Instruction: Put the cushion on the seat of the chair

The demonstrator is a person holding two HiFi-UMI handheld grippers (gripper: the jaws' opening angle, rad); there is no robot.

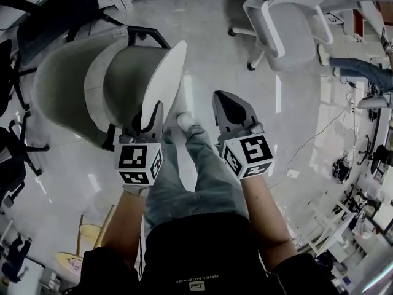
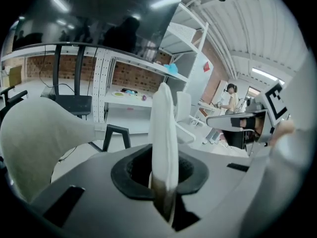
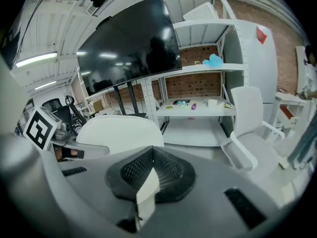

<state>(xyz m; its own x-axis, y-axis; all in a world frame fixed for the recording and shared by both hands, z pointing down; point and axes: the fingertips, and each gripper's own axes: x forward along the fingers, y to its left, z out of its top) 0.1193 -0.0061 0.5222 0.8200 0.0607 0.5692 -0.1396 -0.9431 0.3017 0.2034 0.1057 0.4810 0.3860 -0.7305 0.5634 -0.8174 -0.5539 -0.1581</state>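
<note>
The white cushion [image 1: 164, 82] stands on edge in front of me, with my left gripper [image 1: 152, 118] shut on its lower edge. In the left gripper view the cushion [image 2: 163, 133] rises straight up from between the jaws of the left gripper [image 2: 163, 185]. The grey chair [image 1: 70, 85] with its rounded shell is just left of the cushion, and its pale shell [image 2: 34, 138] fills the left of that view. My right gripper [image 1: 233, 109] hangs beside the cushion [image 3: 121, 130], apart from it. A pale sliver shows in the right gripper's [image 3: 147, 185] narrow jaw gap; what it is stays unclear.
A white office chair [image 1: 288, 23] stands at the back right on the shiny floor. Black chairs [image 1: 12, 152] line the left edge. A shelf rack [image 3: 198, 103] and a large dark screen [image 3: 129, 48] lie ahead. A seated person's legs [image 1: 359, 69] are at the right.
</note>
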